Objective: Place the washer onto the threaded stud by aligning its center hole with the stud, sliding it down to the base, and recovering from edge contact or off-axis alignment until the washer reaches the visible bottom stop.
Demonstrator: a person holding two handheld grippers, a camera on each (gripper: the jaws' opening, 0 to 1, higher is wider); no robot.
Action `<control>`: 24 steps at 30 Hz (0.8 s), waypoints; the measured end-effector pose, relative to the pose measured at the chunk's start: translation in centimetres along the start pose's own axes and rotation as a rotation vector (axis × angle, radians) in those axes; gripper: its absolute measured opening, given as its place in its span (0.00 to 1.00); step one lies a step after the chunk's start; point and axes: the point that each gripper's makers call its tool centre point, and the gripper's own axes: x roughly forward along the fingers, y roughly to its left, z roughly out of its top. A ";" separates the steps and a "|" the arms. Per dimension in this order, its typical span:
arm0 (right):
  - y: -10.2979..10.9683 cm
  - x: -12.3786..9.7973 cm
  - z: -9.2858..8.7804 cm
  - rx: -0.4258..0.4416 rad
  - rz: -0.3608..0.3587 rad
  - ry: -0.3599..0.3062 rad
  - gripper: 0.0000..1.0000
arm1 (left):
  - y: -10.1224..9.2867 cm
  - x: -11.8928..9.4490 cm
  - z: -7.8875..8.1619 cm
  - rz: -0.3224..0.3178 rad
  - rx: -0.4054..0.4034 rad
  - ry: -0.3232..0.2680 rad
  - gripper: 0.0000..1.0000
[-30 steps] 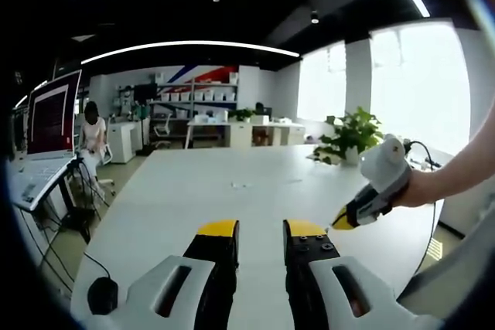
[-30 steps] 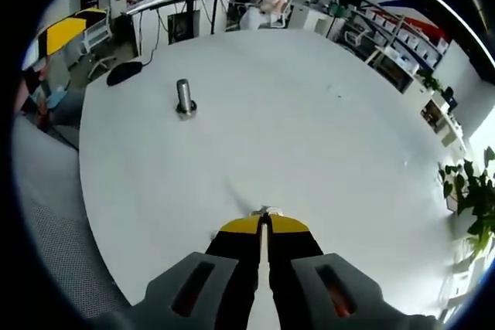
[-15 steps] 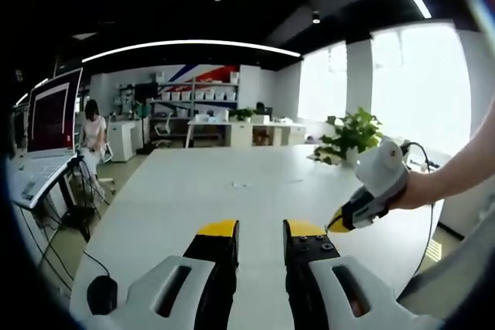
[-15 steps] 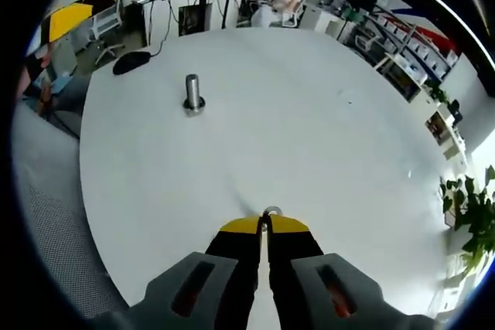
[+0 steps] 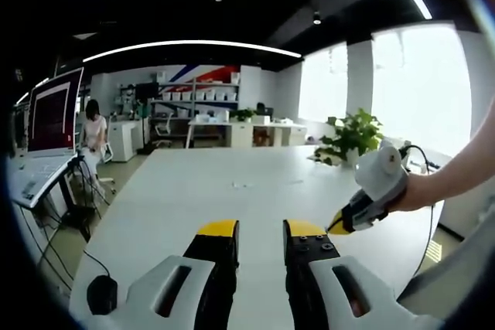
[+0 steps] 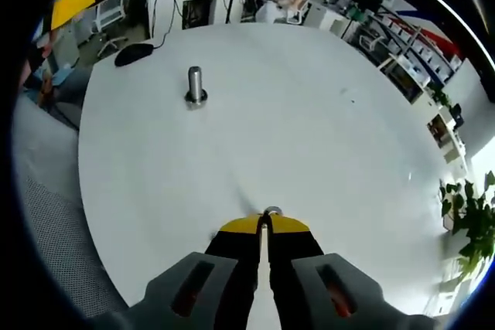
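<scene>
Lifted between my right tool (image 6: 264,223) tips, the washer (image 6: 271,212) now rides pinched above the surface (image 6: 325,137), with the stud (image 6: 195,85) upright, well apart ahead-left. I judge the carry and hole alignment remain; my left tool (image 5: 259,229) idles slightly parted, holding nothing.

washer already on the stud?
No. In the right gripper view the washer sits pinched at the tip of the right tool, well apart from the upright stud on the white table.
</scene>
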 end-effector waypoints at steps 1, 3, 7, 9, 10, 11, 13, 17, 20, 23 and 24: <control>0.0 0.0 0.0 0.002 0.001 0.001 0.04 | 0.0 0.0 0.0 0.000 0.000 0.001 0.21; -0.1 0.0 -0.1 0.005 -0.003 0.004 0.04 | 0.0 0.0 0.0 0.001 0.000 0.000 0.21; -0.1 0.1 -0.1 0.004 -0.002 0.005 0.04 | 0.0 0.0 0.0 0.002 0.000 0.000 0.21; -0.1 0.0 -0.1 -0.002 -0.001 0.007 0.04 | 0.1 0.0 0.0 0.002 0.001 -0.001 0.21; -0.1 0.0 -0.2 -0.004 -0.002 0.010 0.04 | 0.1 0.0 0.0 0.002 0.001 -0.001 0.21; -0.1 0.0 -0.2 -0.004 -0.002 0.011 0.04 | 0.1 0.0 0.0 0.001 0.000 0.000 0.21; -0.1 0.1 -0.2 -0.009 -0.002 0.013 0.05 | 0.1 0.0 0.0 0.002 0.000 0.000 0.21; -0.1 0.2 -0.3 -0.012 -0.002 0.014 0.05 | 0.1 0.0 0.0 0.003 -0.002 0.000 0.21; -0.1 0.2 -0.2 -0.015 0.001 0.011 0.05 | 0.1 0.0 0.0 0.004 -0.002 0.000 0.21; -0.1 0.1 -0.1 -0.026 -0.002 0.010 0.05 | 0.1 0.0 0.0 0.003 -0.002 0.000 0.21; -0.1 0.1 -0.1 -0.030 -0.003 0.011 0.05 | 0.1 0.0 0.0 0.003 -0.001 0.001 0.21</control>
